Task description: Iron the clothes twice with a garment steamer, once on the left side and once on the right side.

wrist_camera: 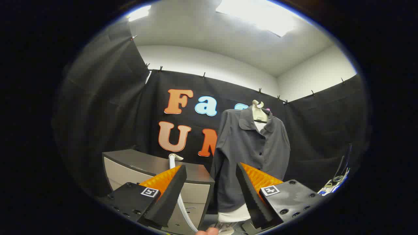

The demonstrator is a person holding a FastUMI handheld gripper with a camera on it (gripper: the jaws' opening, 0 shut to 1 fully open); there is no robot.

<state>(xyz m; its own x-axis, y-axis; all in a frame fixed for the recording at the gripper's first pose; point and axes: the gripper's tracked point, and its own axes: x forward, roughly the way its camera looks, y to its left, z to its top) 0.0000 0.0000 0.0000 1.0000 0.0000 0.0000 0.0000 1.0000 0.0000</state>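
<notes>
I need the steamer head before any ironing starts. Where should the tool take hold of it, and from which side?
Probably the white neck of the steamer head, just above the hose, approached from the front with the open tool straddling it. It stands upright on the cabinet, left of the grey shirt; its handle is partly hidden.

Black cloth (pixel 107 98) clipped along booth walls, white wall (pixel 209 63) above, bright ceiling panel (pixel 258 14), grey cabinet (pixel 137 168) left of centre.
</notes>
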